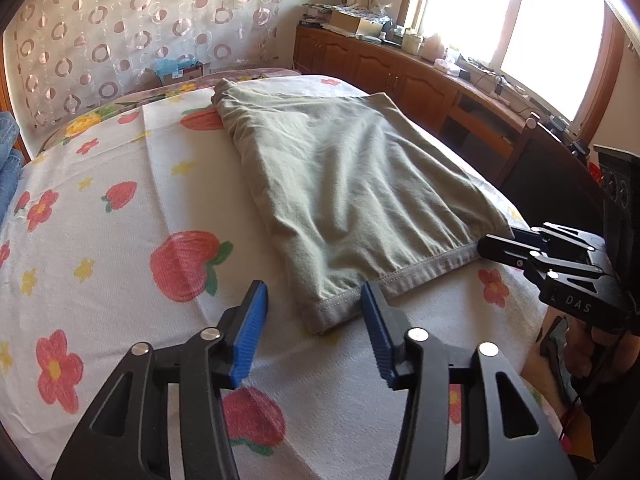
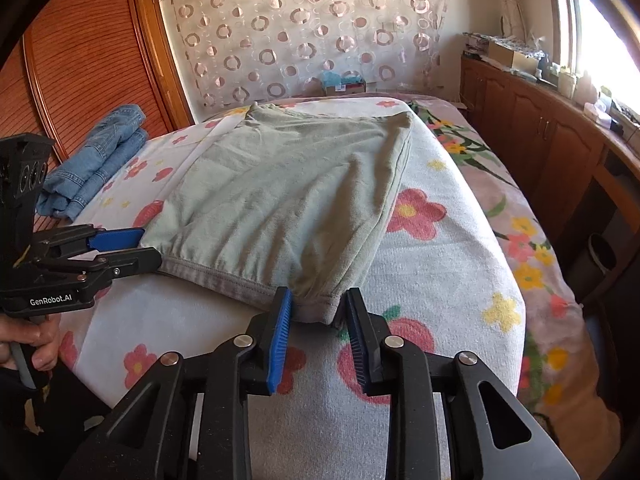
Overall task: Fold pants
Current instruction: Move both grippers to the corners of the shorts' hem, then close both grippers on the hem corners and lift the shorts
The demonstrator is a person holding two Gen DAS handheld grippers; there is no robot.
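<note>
Far left: folded jeans (image 2: 96,160) on bed (image 2: 452,264), well apart, not in play.

Left gripper (image 1: 314,318): jaws wide, holding nothing, straddling near-left corner of pants (image 1: 344,184) hem. Right pad just at hem edge, left pad off the cloth over bedspread.

Pants: olive-grey, already folded flat, lying mid-bed. Long axis running away from both grippers toward curtain (image 2: 304,28); stitched hem nearest, crosswise to jaws.

Right gripper (image 2: 316,320): jaws wide, nothing clamped, near-right hem corner sitting between pads, touching or nearly so. Cannot tell contact for sure.

Key relation: hem dead ahead of both grippers, one corner each, roughly equal reach. Right looks better centred on its corner; left slightly offset to the outside.

Judgement: next move likely pinch both corners, lift, carry hem forward along long axis to far end. Risk: catching top layer only, or bedspread along with it. Shift left inward before closing.
</note>
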